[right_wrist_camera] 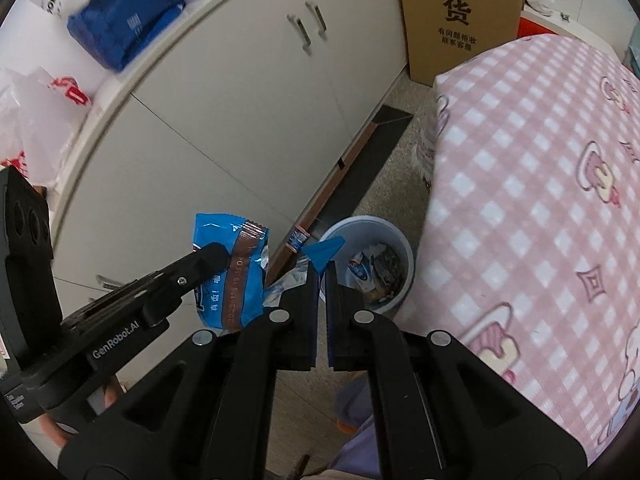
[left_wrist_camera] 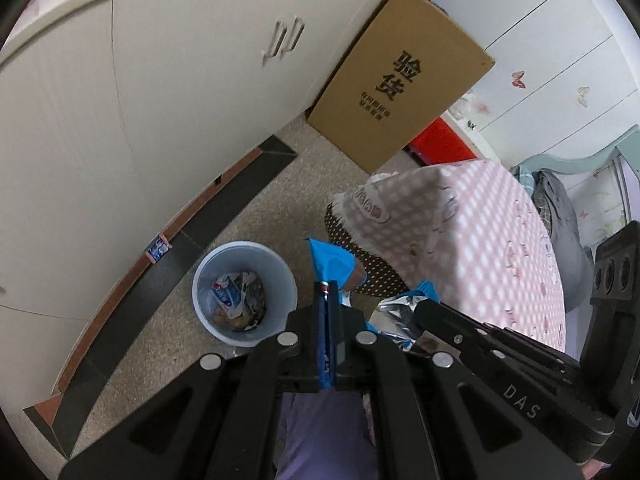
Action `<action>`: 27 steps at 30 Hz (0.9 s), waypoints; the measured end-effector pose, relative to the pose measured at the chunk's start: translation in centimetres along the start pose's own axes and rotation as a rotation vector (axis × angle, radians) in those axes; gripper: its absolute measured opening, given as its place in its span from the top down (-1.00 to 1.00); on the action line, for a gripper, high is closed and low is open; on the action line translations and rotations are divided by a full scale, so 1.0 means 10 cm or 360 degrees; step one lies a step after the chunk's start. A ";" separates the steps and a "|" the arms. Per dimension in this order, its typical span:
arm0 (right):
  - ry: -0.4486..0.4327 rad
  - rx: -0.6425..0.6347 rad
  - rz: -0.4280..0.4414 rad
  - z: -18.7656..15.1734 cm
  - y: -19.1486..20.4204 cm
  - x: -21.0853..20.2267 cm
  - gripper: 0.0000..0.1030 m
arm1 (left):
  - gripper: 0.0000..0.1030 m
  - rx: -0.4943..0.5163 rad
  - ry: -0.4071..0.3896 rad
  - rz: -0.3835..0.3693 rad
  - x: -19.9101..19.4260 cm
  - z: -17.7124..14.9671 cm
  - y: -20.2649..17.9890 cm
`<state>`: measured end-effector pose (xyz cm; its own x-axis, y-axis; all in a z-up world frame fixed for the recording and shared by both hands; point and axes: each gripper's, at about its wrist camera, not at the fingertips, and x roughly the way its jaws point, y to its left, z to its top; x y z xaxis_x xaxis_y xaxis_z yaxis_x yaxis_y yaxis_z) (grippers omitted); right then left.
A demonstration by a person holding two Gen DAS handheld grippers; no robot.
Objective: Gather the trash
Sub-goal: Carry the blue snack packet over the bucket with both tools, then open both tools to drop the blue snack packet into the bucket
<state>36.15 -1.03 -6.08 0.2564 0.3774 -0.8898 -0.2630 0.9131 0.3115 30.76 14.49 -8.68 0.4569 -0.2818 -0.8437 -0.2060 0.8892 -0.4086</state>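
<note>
Left claw (left_wrist_camera: 329,294) is clamped on a blue foil snack wrapper (left_wrist_camera: 330,258); right claw (right_wrist_camera: 321,276) pinches another blue wrapper piece (right_wrist_camera: 323,252). Both hang above a speckled floor (left_wrist_camera: 256,216), near the round pale-blue plastic bin (left_wrist_camera: 244,292) beside cream cabinet doors (left_wrist_camera: 160,88) and pink checked bedspread (right_wrist_camera: 532,184).

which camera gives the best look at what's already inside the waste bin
The left wrist view. It looks almost straight down into the light blue waste bin, so the crumpled wrappers at its bottom show clearly. In the right wrist view the waste bin is partly hidden behind the right gripper and its blue wrapper scrap.
</note>
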 end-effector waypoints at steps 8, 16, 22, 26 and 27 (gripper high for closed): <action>0.0082 -0.0057 -0.0182 0.08 0.11 0.46 0.93 | 0.93 -0.0012 0.0116 -0.0006 0.50 0.08 0.18; 0.0116 -0.0127 -0.0402 0.03 0.29 1.17 0.93 | 0.92 -0.0122 0.0193 -0.0052 1.09 0.08 0.74; 0.0221 0.0039 -0.0419 -0.07 0.12 1.81 0.93 | 0.92 -0.0148 0.0298 -0.0043 1.71 -0.07 1.12; 0.0312 0.0139 -0.0446 -0.17 -0.13 2.23 0.93 | 0.92 -0.0143 0.0397 -0.0076 2.11 -0.18 1.29; 0.0340 0.0238 -0.0434 -0.18 -0.25 2.33 0.93 | 0.92 -0.0131 0.0419 -0.0066 2.25 -0.21 1.32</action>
<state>41.10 5.18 -28.25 0.0941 0.0911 -0.9914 -0.0691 0.9940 0.0848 36.53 19.16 -33.76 0.2283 -0.4108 -0.8827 -0.2661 0.8458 -0.4624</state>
